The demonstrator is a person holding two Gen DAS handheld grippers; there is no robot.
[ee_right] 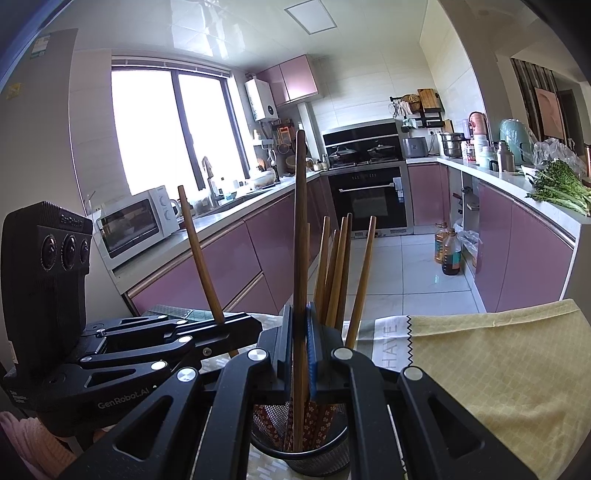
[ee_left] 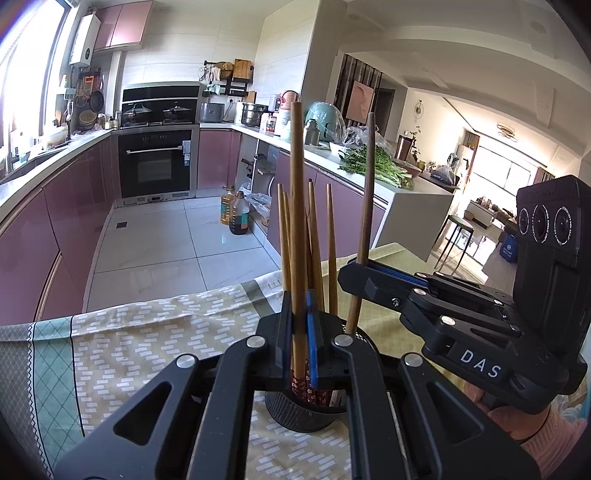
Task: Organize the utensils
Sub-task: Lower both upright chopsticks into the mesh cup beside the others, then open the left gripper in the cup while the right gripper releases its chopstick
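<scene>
Both grippers pinch chopsticks above crowded mesh holder.

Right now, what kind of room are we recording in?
A home kitchen, open to a living area. Built-in oven under a stove with lidded pans, pink cabinets along the counters, a microwave by the sink.

Daylit throughout, bright and even. Strongest light from the kitchen window, blown out to plain white; likewise overexposed at the far living-room window. Soft glare patches on the glossy floor tiles and on the ceiling. Shadows faint and diffuse. Heavy fisheye bending of counters and walls towards the edges, with dark vignetted corners. Sharp in mid-field; slightly soft at closest range. No motion blur.
</scene>
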